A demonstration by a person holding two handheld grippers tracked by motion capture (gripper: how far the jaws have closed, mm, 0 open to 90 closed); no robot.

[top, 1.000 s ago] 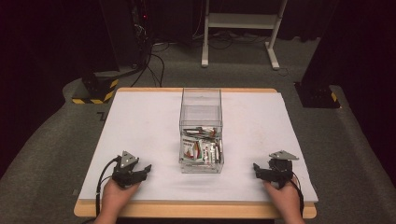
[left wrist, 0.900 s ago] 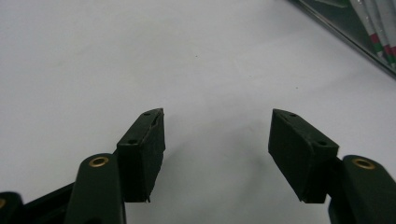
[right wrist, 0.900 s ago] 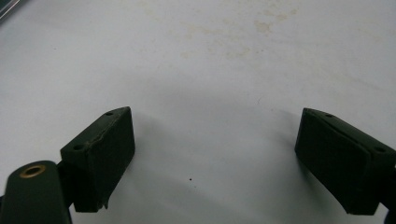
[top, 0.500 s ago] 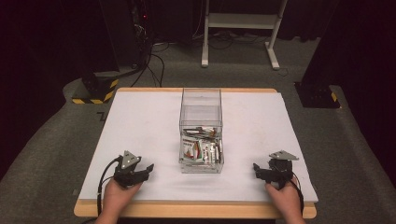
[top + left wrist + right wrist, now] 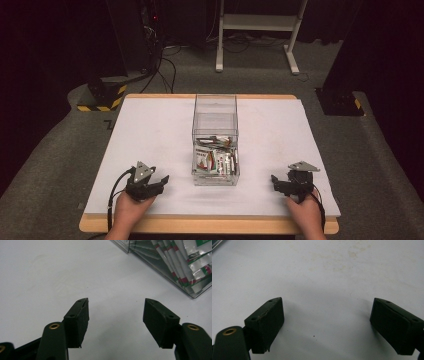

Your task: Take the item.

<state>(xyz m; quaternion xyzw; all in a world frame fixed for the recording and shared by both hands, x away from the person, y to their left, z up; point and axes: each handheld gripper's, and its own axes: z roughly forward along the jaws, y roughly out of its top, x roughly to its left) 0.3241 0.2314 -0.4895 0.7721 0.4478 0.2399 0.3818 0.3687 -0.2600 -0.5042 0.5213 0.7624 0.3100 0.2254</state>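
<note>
The white surface (image 5: 150, 130) occupies the middle of the high view, its wooden edge showing along the near side. At its centre stands a clear box (image 5: 215, 112), tall at the back, with a clear drawer (image 5: 216, 172) drawn out toward the person. The drawer holds a loose heap of sachets (image 5: 214, 159), white with red and green print; they lie inside its walls, and none lies on the bare surface.

The left tongs (image 5: 159, 181) rest low at the near left, well apart from the drawer, their tips turned toward it. In the left gripper view the left tongs (image 5: 115, 312) stand apart with nothing between the jaws, and the drawer's near corner (image 5: 192, 293) with its packed sachets (image 5: 180, 262) sits ahead and to one side. The right tongs (image 5: 276, 180) rest low at the near right, likewise apart from the drawer. In the right gripper view the right tongs (image 5: 326, 320) are spread wide over bare, faintly stained white surface and hold nothing.

Judged from this layout, the work is at its very beginning or at a pause: the drawer is already open and the sachets are accessible, but no sachet is gripped, lifted or set aside. What is left appears to be the whole handling of the contents, starting with one pair of tongs reaching the drawer.
</note>
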